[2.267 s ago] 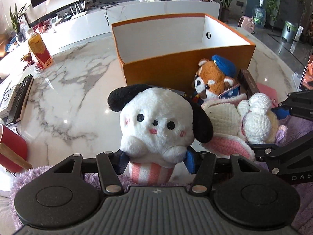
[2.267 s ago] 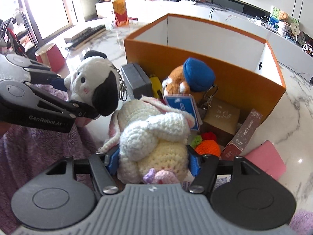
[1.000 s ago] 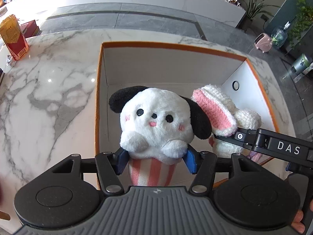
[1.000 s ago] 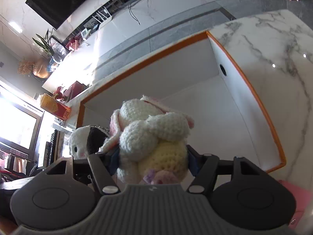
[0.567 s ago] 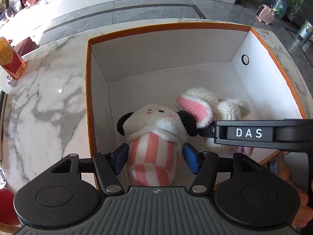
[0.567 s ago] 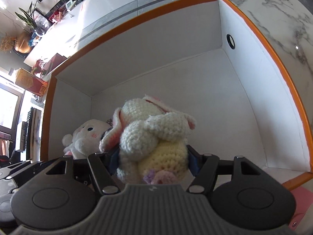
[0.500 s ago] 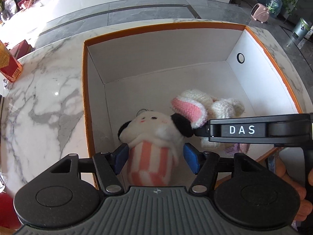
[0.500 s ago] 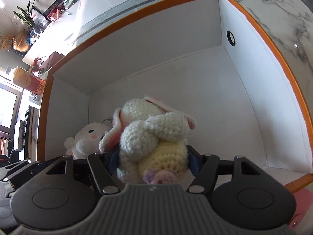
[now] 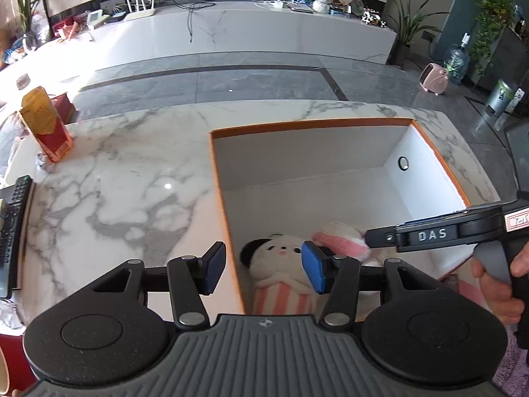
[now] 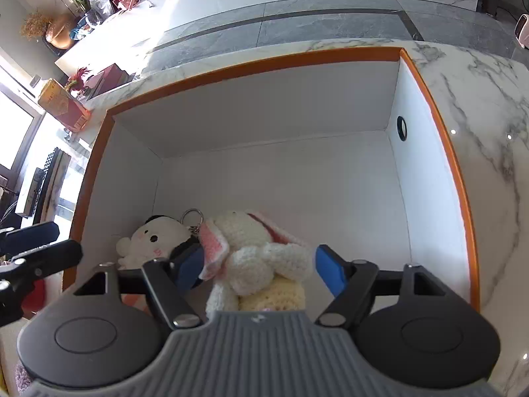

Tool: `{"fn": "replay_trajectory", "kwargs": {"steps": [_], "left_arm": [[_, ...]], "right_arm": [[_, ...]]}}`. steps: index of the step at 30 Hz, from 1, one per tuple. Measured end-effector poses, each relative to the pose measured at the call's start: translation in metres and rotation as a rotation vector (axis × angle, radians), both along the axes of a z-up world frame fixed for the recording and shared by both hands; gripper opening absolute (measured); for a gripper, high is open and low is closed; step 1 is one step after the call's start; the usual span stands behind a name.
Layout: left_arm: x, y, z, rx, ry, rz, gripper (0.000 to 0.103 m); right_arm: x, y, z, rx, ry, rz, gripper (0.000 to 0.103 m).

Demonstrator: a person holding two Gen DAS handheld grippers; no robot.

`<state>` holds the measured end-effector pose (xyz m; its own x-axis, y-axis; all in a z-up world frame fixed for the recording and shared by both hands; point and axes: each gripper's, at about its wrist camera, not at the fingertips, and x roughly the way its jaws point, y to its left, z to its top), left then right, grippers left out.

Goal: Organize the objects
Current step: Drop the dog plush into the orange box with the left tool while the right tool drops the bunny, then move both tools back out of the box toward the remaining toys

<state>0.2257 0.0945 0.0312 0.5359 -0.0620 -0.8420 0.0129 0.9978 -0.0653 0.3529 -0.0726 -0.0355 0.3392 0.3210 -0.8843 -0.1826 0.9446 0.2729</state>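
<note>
Left claw (image 9: pixel 263 273) hangs over the near left corner of the orange box (image 9: pixel 310 125), its blue pads spread and touching nothing, the jaws closing at this moment. One pad sits outside the box's left wall, the other over the inside. Below and between them lies the white dog plush (image 9: pixel 277 264), on its back on the box floor, black ears out, striped pink body pointing back toward the claw.

Right claw (image 10: pixel 259 269) stands with its jaws apart as well, pads clear on both sides of the crocheted rabbit (image 10: pixel 258 258), which rests on the box floor directly under it. The rabbit's pink-lined ear reaches toward the dog plush (image 10: pixel 155 241), just to the left of this claw; the two toys touch. A metal key ring (image 10: pixel 191 218) shows between their heads.

Beyond both claws the rest of the white box floor lies bare. To the left of the left claw, across the marble tabletop (image 9: pixel 115 178), stands a red and yellow carton (image 9: pixel 44 125).
</note>
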Motion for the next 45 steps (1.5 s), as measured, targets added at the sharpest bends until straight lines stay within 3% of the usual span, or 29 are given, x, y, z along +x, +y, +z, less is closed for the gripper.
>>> {"fn": "replay_trajectory", "kwargs": {"steps": [4, 6, 9, 12, 16, 18, 24, 28, 35, 40, 45], "left_arm": [[-0.002, 0.014, -0.016, -0.034, 0.08, 0.021, 0.059], [-0.005, 0.02, -0.027, -0.076, 0.113, 0.023, 0.041], [-0.011, 0.023, -0.038, -0.104, 0.14, 0.027, 0.026], [-0.015, 0.023, -0.041, -0.115, 0.141, 0.028, 0.019], [-0.017, 0.021, -0.04, -0.112, 0.137, 0.033, 0.018], [-0.017, 0.02, -0.04, -0.103, 0.133, 0.031, 0.018], [-0.02, 0.019, -0.041, -0.081, 0.112, 0.021, 0.017], [-0.022, 0.023, -0.041, -0.109, 0.1, 0.036, 0.018], [-0.047, 0.021, -0.017, -0.079, -0.004, 0.068, 0.025], [-0.08, 0.01, -0.002, -0.122, -0.043, 0.076, 0.029], [-0.111, -0.012, -0.002, -0.217, -0.043, 0.042, 0.033]], "right_arm": [[0.006, -0.006, -0.008, 0.042, 0.059, -0.002, 0.064], [0.006, -0.01, -0.011, 0.06, 0.073, -0.027, 0.062], [0.003, -0.012, -0.013, 0.093, 0.092, -0.052, 0.059], [0.001, -0.009, -0.014, 0.124, 0.116, -0.063, 0.055], [-0.003, -0.003, -0.019, 0.197, 0.195, -0.051, 0.045], [-0.006, 0.007, -0.027, 0.164, 0.217, -0.035, 0.045], [-0.014, 0.012, -0.026, 0.141, 0.187, -0.02, 0.044], [-0.017, 0.011, -0.02, 0.118, 0.176, -0.009, 0.045], [-0.044, 0.011, 0.016, 0.075, 0.003, 0.042, 0.048], [-0.088, 0.005, 0.041, 0.056, -0.15, 0.084, 0.048], [-0.131, -0.012, 0.056, 0.044, -0.265, 0.088, 0.048]]}}
